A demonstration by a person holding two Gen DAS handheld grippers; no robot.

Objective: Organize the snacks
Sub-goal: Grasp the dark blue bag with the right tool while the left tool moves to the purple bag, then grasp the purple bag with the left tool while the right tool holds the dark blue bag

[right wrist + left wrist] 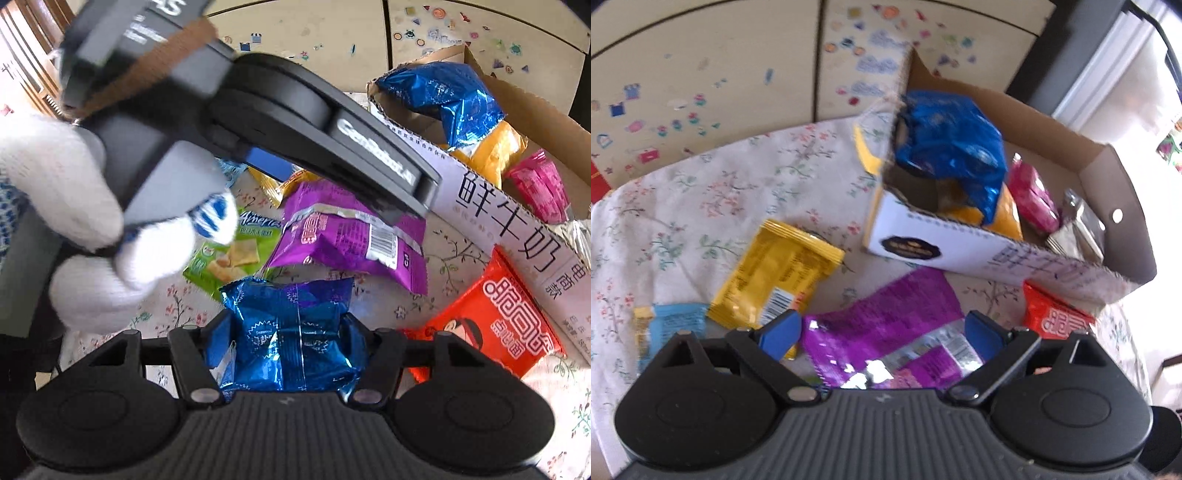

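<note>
Right gripper (pixel 286 339): pinching blue foil packet (pixel 291 332) | left gripper (pixel 882 328): spread over purple packet (pixel 886 325) | advice: centre, pinch, lift into far-right cardboard box (pixel 1126 206).

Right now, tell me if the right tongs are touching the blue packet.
Touching. The right wrist view shows the right tongs with both pads pressed into the crumpled blue packet.

Floral tablecloth (pixel 683 206) over table; behind, cream cabinet doors (pixel 701 55) dotted with stickers; bright daylight from window (pixel 1137 74) at right.
</note>
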